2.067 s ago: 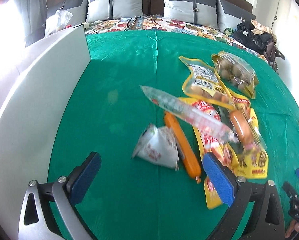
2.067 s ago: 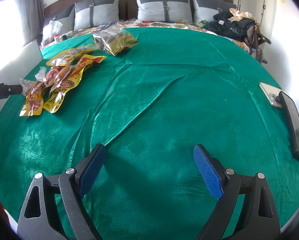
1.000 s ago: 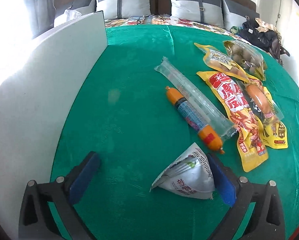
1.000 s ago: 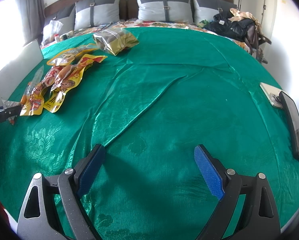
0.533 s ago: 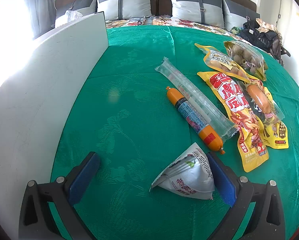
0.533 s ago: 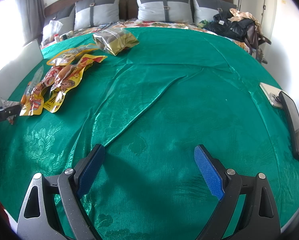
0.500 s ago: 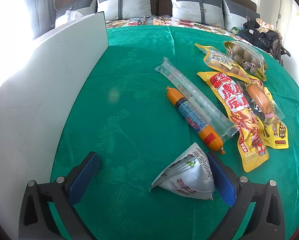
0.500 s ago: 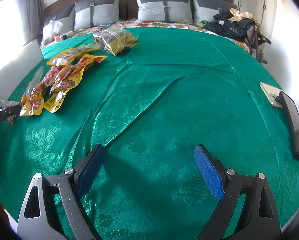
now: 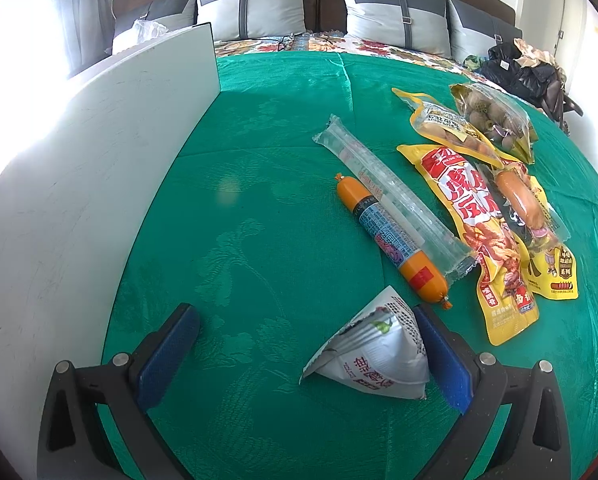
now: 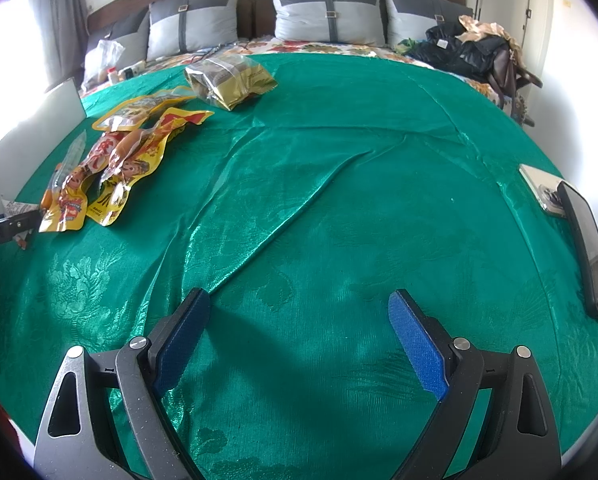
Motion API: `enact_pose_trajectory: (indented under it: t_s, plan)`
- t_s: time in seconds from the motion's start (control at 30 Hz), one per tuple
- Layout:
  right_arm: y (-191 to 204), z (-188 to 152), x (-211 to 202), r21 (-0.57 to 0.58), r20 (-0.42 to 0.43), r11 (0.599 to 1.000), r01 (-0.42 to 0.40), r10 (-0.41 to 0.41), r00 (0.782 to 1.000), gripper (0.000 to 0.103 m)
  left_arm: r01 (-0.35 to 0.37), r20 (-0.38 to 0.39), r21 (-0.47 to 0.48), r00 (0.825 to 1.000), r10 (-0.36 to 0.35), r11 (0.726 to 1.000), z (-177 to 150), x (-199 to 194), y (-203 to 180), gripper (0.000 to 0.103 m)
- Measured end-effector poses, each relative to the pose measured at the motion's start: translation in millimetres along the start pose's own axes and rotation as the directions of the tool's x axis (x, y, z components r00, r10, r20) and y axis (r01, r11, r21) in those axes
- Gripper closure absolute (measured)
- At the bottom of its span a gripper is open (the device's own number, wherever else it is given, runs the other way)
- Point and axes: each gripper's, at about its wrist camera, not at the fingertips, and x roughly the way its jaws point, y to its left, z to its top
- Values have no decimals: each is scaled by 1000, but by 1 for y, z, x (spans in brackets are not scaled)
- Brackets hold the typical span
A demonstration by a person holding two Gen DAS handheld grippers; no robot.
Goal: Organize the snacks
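Note:
My left gripper [image 9: 305, 354] is open and low over the green cloth. A white triangular packet [image 9: 373, 354] lies between its fingers, close against the right pad [image 9: 443, 356]. Ahead of it lie an orange sausage [image 9: 391, 240] and a clear tube packet [image 9: 395, 200] side by side. To their right are a yellow and red pouch [image 9: 479, 232], a wrapped sausage bun [image 9: 527, 208], another yellow pouch [image 9: 451, 128] and a bag of nuts [image 9: 495, 120]. My right gripper [image 10: 299, 336] is open over bare cloth, with the snack pile [image 10: 111, 168] far to its left.
A white board [image 9: 79, 180] stands upright along the left side of the cloth. A gold bag [image 10: 231, 76] lies at the back. A long black object [image 10: 587, 248] and a small box [image 10: 543, 188] sit at the right edge. Pillows and bags line the headboard.
Two seconds ago the triangular packet lay ahead of the left fingers; now it lies between them, and the sausage and tube lie straighter. Over the last second nothing moved. The right gripper stayed still.

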Motion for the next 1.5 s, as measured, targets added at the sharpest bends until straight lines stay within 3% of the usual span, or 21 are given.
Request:
enact_pose_trajectory:
  t_s: [0.1,0.17,0.27,0.4,0.5,0.6,0.7,0.83,0.97,1.17,1.27,1.3,1.33,1.37,1.5]
  plan:
    - [8,16,-16,82,56,987,-136,132,990,13,0,0,0,1000,0,1000,0,0,0,0]
    - [32,36,-21,30,81,981,-193,190,978,13,0,0,0,1000,0,1000,0,0,0,0]
    - [72,72,-4,-42,37,967,-253,255,966,14,-1,0,0,1000,1,1000,0,0,0,0]
    - [118,109,38,-117,-39,967,-226,223,974,27,-1,0,0,1000,1,1000,0,0,0,0]
    - [146,115,70,-167,-140,964,-208,186,973,48,-1,0,-1,1000,1,1000,0,0,0,0]
    - [159,113,75,-242,-134,963,-116,85,987,60,-1,1,-1,1000,1,1000,0,0,0,0]
    - [150,113,61,-212,-130,965,-155,129,983,76,-1,1,-1,1000,1,1000,0,-1,0,0]
    - [115,108,32,-115,-94,965,-236,226,970,80,-2,1,-1,1000,2,1000,-1,-1,0,0]
    - [69,94,3,-15,-38,963,-270,269,962,80,-1,1,-1,1000,1,1000,-1,-1,0,0]
    - [16,41,9,-26,-56,997,-78,76,996,79,-2,0,-1,1000,2,1000,-1,-1,1,0]
    - [2,22,12,-30,-20,998,-60,59,998,62,-1,1,-1,1000,1,1000,-1,-1,1,0]
    - [3,17,10,-40,7,998,-57,57,998,46,-1,1,-1,1000,1,1000,-1,-1,1,0]
    - [6,14,11,-61,11,998,-23,23,1000,23,-1,1,-1,1000,1,1000,-1,-1,1,0]
    - [6,12,13,-73,25,997,0,2,1000,17,-1,1,-1,1000,1,1000,-1,-1,1,0]
    - [-1,13,14,-59,22,998,-17,18,1000,15,-1,1,-2,1000,1,1000,0,-1,2,0]
